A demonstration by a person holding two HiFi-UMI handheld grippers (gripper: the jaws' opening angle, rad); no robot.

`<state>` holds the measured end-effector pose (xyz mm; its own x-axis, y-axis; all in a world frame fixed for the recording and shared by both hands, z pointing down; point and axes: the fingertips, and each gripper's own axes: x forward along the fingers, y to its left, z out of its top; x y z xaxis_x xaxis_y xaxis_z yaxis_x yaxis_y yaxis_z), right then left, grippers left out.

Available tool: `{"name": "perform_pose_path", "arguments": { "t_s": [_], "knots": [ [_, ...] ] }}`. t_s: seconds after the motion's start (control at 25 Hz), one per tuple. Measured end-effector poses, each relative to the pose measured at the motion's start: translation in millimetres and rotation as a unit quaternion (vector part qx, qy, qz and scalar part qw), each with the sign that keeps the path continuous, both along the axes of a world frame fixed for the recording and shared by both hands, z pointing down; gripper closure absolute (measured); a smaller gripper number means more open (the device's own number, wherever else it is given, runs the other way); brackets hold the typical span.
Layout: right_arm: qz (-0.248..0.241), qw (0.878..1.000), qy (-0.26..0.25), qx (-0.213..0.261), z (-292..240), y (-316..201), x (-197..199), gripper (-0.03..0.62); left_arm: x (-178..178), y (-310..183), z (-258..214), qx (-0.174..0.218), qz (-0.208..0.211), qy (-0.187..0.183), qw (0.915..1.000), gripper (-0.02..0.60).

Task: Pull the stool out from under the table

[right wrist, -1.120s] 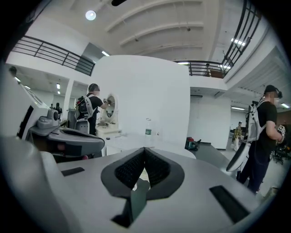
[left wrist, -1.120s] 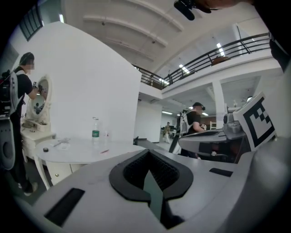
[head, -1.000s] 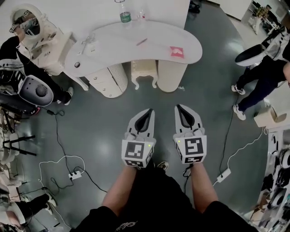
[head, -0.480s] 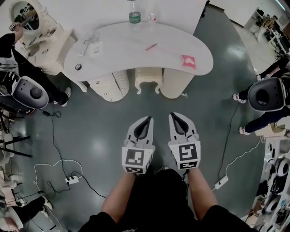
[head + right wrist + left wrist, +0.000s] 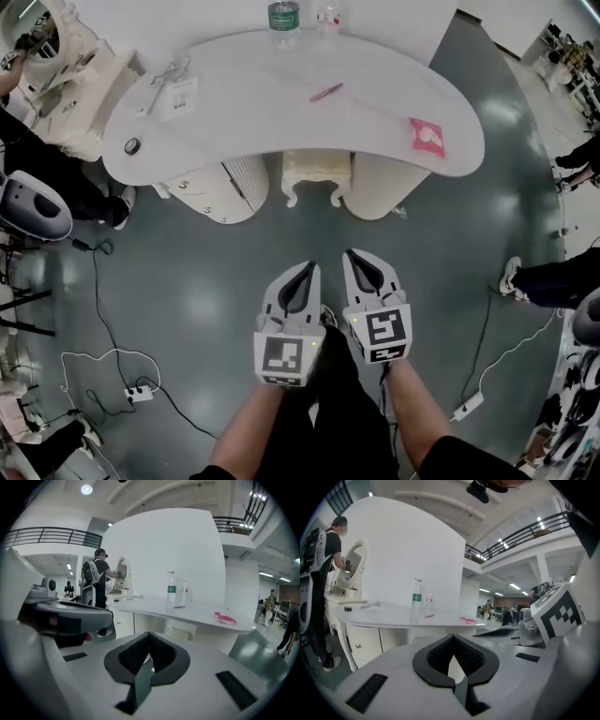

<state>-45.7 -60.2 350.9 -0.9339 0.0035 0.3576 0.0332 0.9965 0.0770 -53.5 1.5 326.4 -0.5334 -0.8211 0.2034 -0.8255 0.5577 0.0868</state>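
Note:
The cream stool (image 5: 316,172) stands tucked under the white curved table (image 5: 281,117), between its two pedestals; only its seat edge and front legs show. My left gripper (image 5: 307,268) and right gripper (image 5: 355,254) are held side by side over the grey floor, well short of the stool, and point at it. Both are shut and hold nothing. The left gripper view shows my left gripper (image 5: 452,637) with its pads meeting at the tip, the table top ahead. My right gripper (image 5: 149,633) is shut too, and the stool (image 5: 182,632) shows beyond it under the table.
On the table top lie a water bottle (image 5: 283,17), a pink pen (image 5: 325,92) and a pink packet (image 5: 427,136). A power strip (image 5: 141,392) and cables trail on the floor at left. A person (image 5: 42,178) stands left; a shoe (image 5: 511,276) shows at right.
The table and stool have come nearer and look larger. Both grippers have sunk and moved forward, and now stand closer together. Both stay shut.

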Motion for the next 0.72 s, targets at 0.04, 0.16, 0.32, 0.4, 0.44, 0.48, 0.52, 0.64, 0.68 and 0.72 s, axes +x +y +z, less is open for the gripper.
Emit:
{"name": "perform_pose_path", "arguments": {
  "t_s": [0.04, 0.16, 0.32, 0.4, 0.44, 0.48, 0.52, 0.64, 0.68, 0.72],
  "knots": [
    [-0.003, 1.000, 0.003, 0.001, 22.1, -5.8, -9.8, 0.588, -10.8, -6.0, 18.3, 0.004, -0.006, 0.001, 1.0000, 0.575],
    [-0.003, 1.000, 0.014, 0.002, 81.0, -19.2, -31.1, 0.588, -35.2, -17.3, 69.9, 0.015, -0.019, 0.010, 0.9997, 0.575],
    [-0.006, 1.000, 0.006, -0.022, 140.3, -32.9, -58.8, 0.588, -60.1, -29.0, 132.9, 0.023, -0.013, 0.019, 0.9995, 0.575],
    [-0.009, 0.999, 0.004, -0.036, 172.6, -38.9, -71.4, 0.588, -72.0, -35.7, 161.7, 0.033, -0.015, 0.024, 0.9991, 0.575],
    [-0.010, 0.999, 0.005, -0.040, 190.4, -42.4, -78.5, 0.588, -77.6, -38.6, 178.3, 0.032, -0.014, 0.028, 0.9990, 0.575],
    [-0.009, 0.999, 0.003, -0.043, 208.0, -46.4, -87.2, 0.588, -84.1, -42.3, 195.3, 0.030, -0.010, 0.030, 0.9991, 0.575],
    [-0.009, 0.999, -0.001, -0.045, 225.6, -49.7, -95.6, 0.588, -90.3, -46.3, 211.1, 0.033, -0.007, 0.026, 0.9991, 0.575],
    [-0.015, 0.999, -0.011, -0.047, 279.9, -49.4, -107.7, 0.588, -94.7, -47.7, 254.8, 0.052, -0.012, 0.015, 0.9985, 0.575],
    [-0.018, 0.999, -0.017, -0.043, 296.6, -49.8, -114.2, 0.588, -97.8, -46.9, 266.9, 0.058, -0.014, 0.012, 0.9981, 0.575],
    [-0.022, 0.999, -0.024, -0.041, 312.3, -50.1, -121.4, 0.588, -101.9, -45.7, 277.8, 0.064, -0.015, 0.007, 0.9978, 0.575]
  ]
}}
